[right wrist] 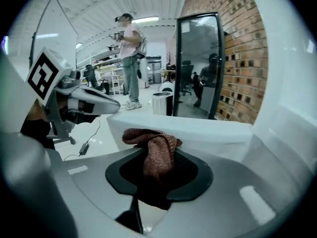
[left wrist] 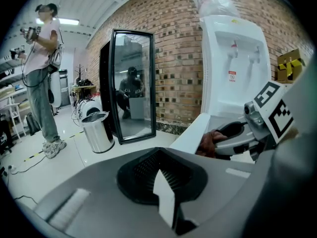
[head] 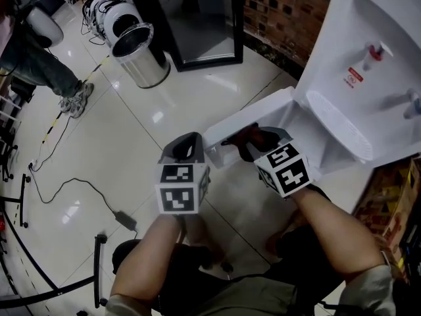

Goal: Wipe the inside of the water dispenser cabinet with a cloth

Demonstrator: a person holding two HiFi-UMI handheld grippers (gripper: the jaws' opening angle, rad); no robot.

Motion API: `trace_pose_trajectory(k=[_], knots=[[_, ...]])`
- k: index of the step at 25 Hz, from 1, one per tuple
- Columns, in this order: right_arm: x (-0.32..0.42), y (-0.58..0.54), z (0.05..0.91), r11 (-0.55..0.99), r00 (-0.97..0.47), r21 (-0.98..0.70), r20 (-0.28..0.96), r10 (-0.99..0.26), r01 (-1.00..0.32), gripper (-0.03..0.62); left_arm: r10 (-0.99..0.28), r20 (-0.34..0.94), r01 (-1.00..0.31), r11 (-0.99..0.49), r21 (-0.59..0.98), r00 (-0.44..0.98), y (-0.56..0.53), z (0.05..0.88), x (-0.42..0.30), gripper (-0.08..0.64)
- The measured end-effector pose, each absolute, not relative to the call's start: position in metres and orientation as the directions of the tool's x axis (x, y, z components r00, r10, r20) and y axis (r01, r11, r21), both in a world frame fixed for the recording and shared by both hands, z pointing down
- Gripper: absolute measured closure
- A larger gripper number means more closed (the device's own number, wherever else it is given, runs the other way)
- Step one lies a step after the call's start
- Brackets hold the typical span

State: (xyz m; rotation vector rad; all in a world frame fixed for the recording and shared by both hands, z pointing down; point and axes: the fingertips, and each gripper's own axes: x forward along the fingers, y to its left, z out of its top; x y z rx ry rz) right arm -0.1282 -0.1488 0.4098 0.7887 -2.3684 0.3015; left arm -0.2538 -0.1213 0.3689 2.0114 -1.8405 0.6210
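Reddish-brown knitted cloth (right wrist: 157,150) hangs bunched between the jaws of the right hand-held gripper (right wrist: 158,180); they are closed on it at a middle width and hold it. In the head view this cloth sits a little to the right of the centre, at the edge of the white open door panel (head: 247,120) of the tall white plastic water dispenser (head: 368,58). The dispenser fills the 2 o'clock side of that view.

The left hand-held gripper (left wrist: 166,195) has its jaws fully together, with nothing between them. It is at 9 o'clock of the right one, just beside it but apart, and it points toward the same panel.

On the glossy white tiled floor (head: 131,150), a shiny steel waste bin (head: 138,54) stands at 11 o'clock. A black-framed standing mirror (head: 204,18) is at 12 o'clock, next to the dark brick wall (head: 289,12). A person in jeans (head: 39,64) stands at 10 o'clock.
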Motion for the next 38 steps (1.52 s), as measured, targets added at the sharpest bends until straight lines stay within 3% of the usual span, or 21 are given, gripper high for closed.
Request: trace_pose_trajectory(k=[12, 21, 31, 38], knots=[[-0.058, -0.213, 0.421, 0.462, -0.465, -0.171, 0.595, -0.655, -0.87, 0.465, -0.847, 0.529, -0.995, -0.085, -0.051, 0.045, -0.124, 0.37, -0.255, 0.56], [-0.007, -0.238, 0.425, 0.213, -0.333, -0.271, 0.553, -0.764, -0.939, 0.466, -0.846, 0.531, -0.994, -0.09, -0.054, 0.048, -0.123, 0.37, -0.253, 0.56], [-0.006, -0.226, 0.423, 0.24, -0.336, -0.24, 0.566, -0.752, -0.941, 0.466, -0.845, 0.532, -0.993, -0.102, -0.058, 0.056, -0.123, 0.369, -0.249, 0.56], [-0.096, -0.15, 0.415, 0.6, -0.637, -0.287, 0.566, -0.523, -0.747, 0.465, -0.844, 0.534, -0.993, -0.101, -0.057, 0.055, -0.123, 0.368, -0.251, 0.56]])
